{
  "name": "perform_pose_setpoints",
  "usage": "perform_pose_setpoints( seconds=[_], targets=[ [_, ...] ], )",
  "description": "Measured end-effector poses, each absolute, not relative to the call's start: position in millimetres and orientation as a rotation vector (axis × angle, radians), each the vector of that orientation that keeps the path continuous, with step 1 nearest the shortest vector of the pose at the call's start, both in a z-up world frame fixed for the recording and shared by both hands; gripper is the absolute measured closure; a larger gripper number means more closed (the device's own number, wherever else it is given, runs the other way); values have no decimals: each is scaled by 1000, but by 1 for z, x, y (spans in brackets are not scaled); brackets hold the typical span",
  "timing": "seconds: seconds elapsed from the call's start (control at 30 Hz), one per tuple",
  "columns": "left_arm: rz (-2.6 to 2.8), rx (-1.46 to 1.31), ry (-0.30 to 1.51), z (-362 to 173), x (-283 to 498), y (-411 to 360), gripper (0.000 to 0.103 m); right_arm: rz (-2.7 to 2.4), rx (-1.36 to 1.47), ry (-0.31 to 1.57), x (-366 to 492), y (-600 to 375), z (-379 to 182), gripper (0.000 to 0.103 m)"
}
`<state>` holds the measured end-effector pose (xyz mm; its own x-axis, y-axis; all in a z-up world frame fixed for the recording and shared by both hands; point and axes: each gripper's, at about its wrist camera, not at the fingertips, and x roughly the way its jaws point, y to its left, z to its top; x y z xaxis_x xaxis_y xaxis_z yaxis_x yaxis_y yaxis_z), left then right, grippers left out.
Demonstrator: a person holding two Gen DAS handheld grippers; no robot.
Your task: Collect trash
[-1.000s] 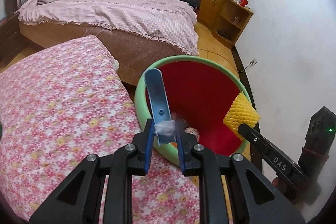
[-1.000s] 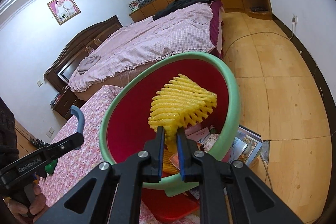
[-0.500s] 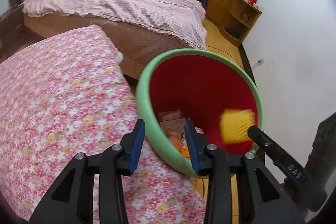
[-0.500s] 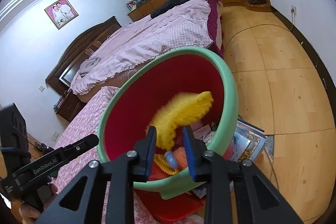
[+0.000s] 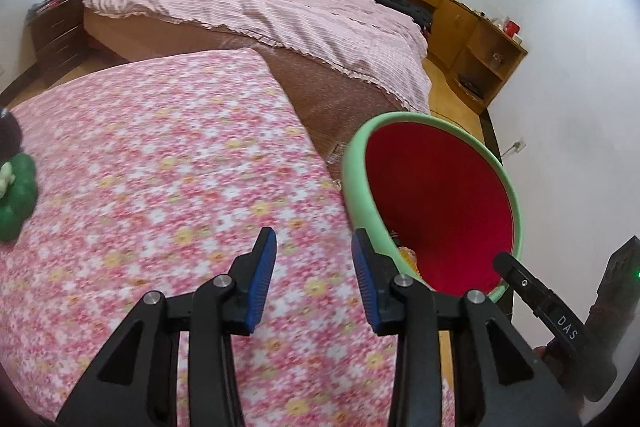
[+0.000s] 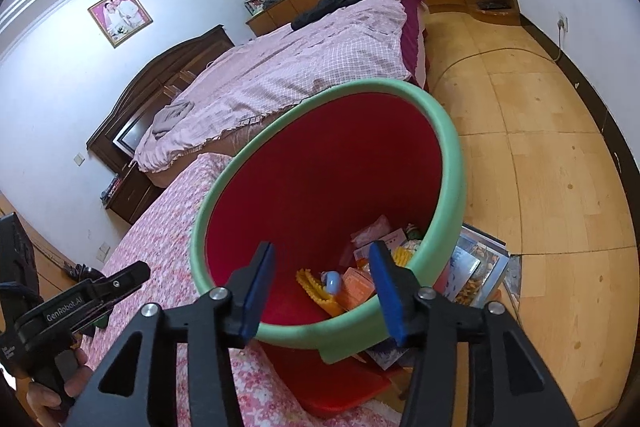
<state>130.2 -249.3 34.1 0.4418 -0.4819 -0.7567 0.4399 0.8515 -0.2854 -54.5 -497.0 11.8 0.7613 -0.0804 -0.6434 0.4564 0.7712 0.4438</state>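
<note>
We hold our left gripper [image 5: 314, 277] over the pink floral cover [image 5: 160, 187], its blue-padded jaws spread with nothing between them. Our right gripper [image 6: 322, 289] hovers above the near rim of the green-rimmed red bin [image 6: 452, 179], its jaws opening and also empty. Inside the bin, at the bottom, lie the yellow foam net [image 6: 316, 289], a small blue item [image 6: 333, 281], orange packets [image 6: 356, 285] and paper scraps [image 6: 378, 233]. The bin stands just beside the floral cover, with magazines [image 6: 472, 267] on the wooden floor [image 6: 540, 147] beside it. A green plush toy [image 5: 16, 195] sits at the cover's far left edge.
</note>
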Motion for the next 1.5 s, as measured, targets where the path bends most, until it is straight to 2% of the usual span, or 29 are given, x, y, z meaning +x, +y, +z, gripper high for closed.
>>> perform_pose_setpoints(
  seconds=[0.07, 0.17, 0.33, 0.47, 0.83, 1.0, 1.1, 1.5],
  targets=[
    [-560, -46, 955, 36, 129, -241, 64, -329, 619, 653, -54, -493, 14, 41],
    [-533, -47, 944, 40, 127, -226, 64, -334, 604, 660, -54, -486, 16, 41],
    [-482, -57, 932, 47, 120, -194, 64, -324, 577, 668, -55, -469, 24, 34],
    [-432, -67, 921, 53, 112, -167, 64, -299, 551, 668, -55, -454, 32, 26],
    [-304, -82, 905, 65, 80, -95, 64, -208, 487, 667, -62, -408, 54, 24],
    [-250, -92, 871, 73, 60, -64, 63, -143, 441, 655, -63, -377, 68, 24],
    [-219, -102, 855, 75, 46, -47, 59, -100, 403, 661, -62, -353, 74, 24],
    [-115, -161, 746, 88, 0, 9, 59, 15, 341, 656, -80, -279, 91, 22]
  ],
)
